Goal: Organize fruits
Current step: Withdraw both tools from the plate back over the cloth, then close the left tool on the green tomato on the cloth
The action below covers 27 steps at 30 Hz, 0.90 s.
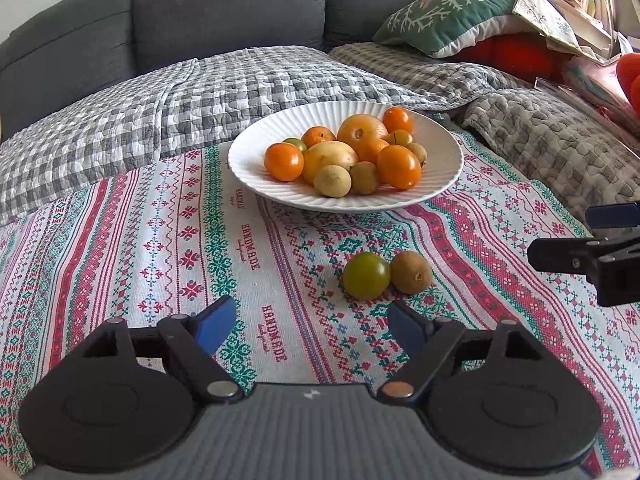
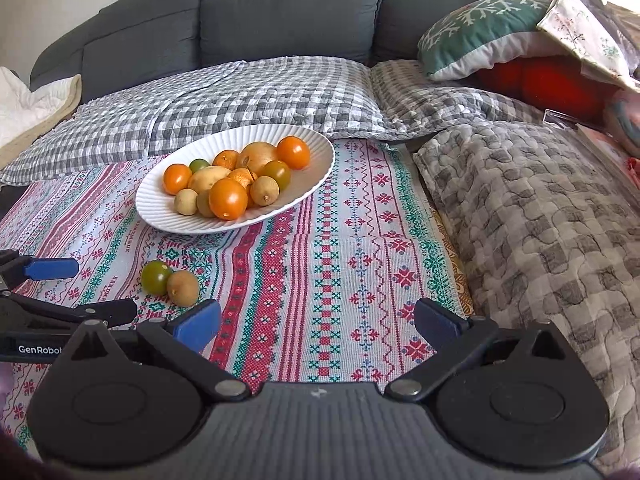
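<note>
Most of the fruit already sits heaped on the white ribbed plate, which rests on a patterned cloth spread over a sofa seat covered with checked quilts. Two pieces are still off the plate: a green tomato and a brown kiwi-like fruit, lying on the cloth touching each other, on the near side of the plate and apart from it. The left tongs stand apart with nothing between the blue pads, aimed down at the cloth just short of the pair, the green tomato slightly to the right of their centre line. The right tongs are also spread wide and empty, over bare cloth to the right of the two fruits; their tip shows at the right edge of the left wrist view. The step in hand looks like the approach to collect the last loose fruit, so the task seems nearly finished. The next move probably calls for the left tongs to go forward and a little right so the pads straddle the green tomato alone. Since the brown fruit is pressed against it, one pad must slip between them or come from above, or the neighbour may be nudged and roll across the soft, uneven cloth.
</note>
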Motion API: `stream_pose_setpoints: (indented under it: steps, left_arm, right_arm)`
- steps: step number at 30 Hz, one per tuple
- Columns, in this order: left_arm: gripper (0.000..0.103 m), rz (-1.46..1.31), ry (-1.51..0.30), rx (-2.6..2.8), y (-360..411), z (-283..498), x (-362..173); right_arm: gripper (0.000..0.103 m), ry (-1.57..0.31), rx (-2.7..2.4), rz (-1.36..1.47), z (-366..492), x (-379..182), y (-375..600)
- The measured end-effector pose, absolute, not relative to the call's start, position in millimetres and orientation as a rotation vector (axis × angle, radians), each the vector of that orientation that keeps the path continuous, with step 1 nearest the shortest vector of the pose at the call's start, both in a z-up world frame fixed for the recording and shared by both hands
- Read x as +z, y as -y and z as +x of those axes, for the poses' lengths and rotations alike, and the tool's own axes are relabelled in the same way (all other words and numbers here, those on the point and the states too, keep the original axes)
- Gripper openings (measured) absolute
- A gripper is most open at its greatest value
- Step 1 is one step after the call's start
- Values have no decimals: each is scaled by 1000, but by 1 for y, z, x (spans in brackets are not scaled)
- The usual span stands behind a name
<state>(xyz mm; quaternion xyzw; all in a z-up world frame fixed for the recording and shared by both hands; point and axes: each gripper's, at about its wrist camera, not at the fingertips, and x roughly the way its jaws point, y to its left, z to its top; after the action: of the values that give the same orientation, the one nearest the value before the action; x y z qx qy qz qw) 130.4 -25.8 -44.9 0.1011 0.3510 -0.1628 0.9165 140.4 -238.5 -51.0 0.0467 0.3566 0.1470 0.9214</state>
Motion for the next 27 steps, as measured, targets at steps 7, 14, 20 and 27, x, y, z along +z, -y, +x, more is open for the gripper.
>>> stream_pose_setpoints:
  steps: [7,14,20,27]
  left_arm:
    - [48,202,-720,-390,38,137,-50]
    - [27,218,-710,-431,48,143,-53]
    - [19,233,-705,-449,53,143,-53]
    - [19,234,-718,-422,41,145,-47]
  right_arm:
    - [103,-742,310,107,144,-56,235]
    - [103,-753,333,92,145,-60,227]
    - [103,-763,342,84,146,-63,223]
    - [103,-769,347,77,147,-65,217]
